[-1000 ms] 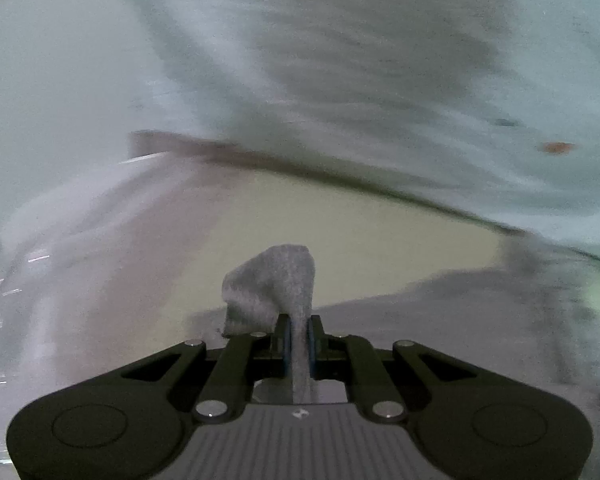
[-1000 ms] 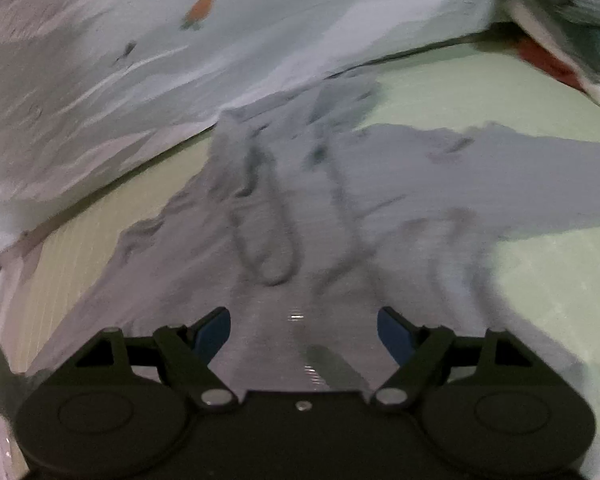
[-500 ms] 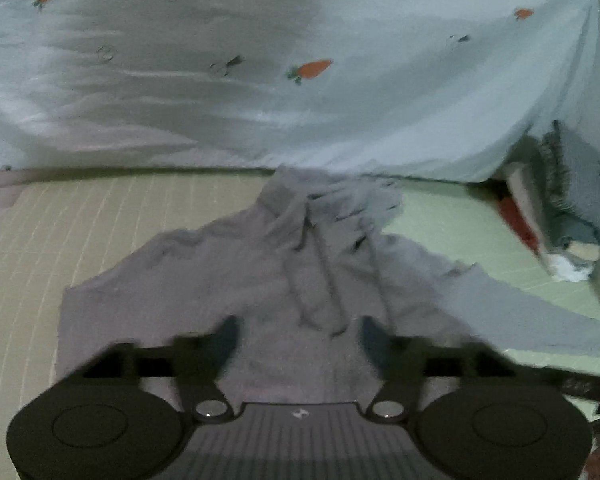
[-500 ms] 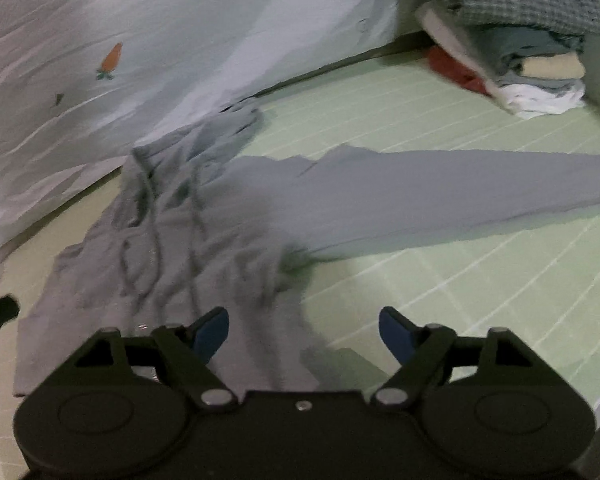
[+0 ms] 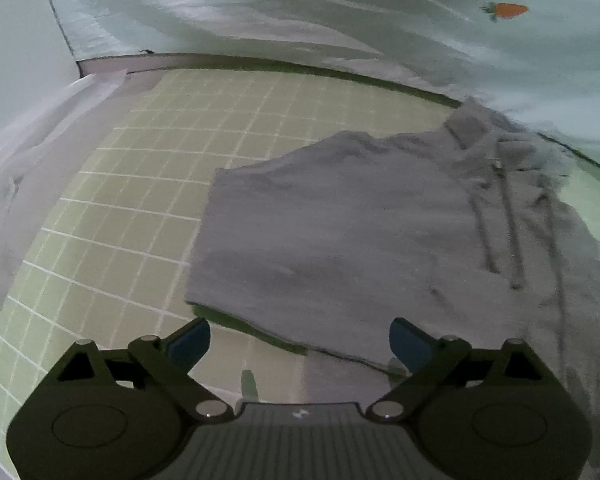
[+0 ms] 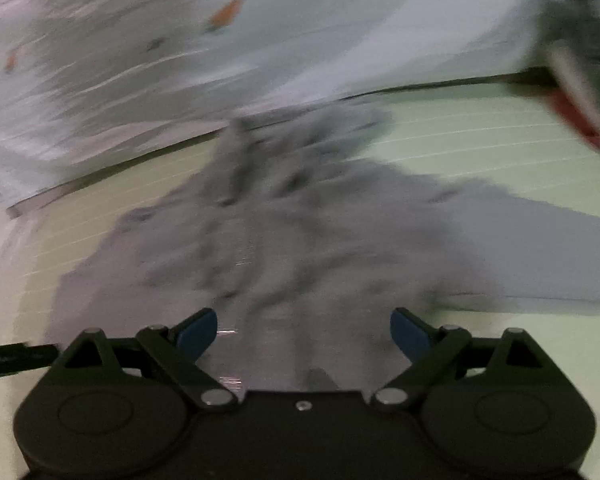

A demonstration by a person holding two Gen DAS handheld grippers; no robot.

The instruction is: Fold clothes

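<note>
Change on the left: your left gripper (image 5: 300, 340), which a second ago pinched a tuft of grey cloth, has let go; its jaws are opening wide and hold nothing, with the near hem just ahead of the blue pads (image 5: 190, 340).

Meaning for the fold: you appear to have finished one fold, since the grey hoodie (image 5: 340, 240) now shows a straight folded edge on its left side and no left sleeve lying out.

Hoodie, where it lies: flat on the green grid mat (image 5: 120, 200), hood and drawstrings (image 5: 508, 232) toward the far right, up against the carrot-print sheet (image 5: 340, 8).

Change on the right: your right gripper (image 6: 304, 336) is opening further too, empty, hovering over the near middle of the hoodie (image 6: 280, 240); the view is smeared, so finer detail cannot be told.

Still to do: the right sleeve (image 6: 540, 256) lies stretched out to the right, likely your next fold.

Edges: the sheet's lower border hems in the far side, and a pale plastic-looking strip (image 5: 28, 140) runs along the left.

Open room: bare mat left of the folded edge and near the right sleeve; a blurred stack of clothes (image 6: 572, 64) sits in the far-right corner.
</note>
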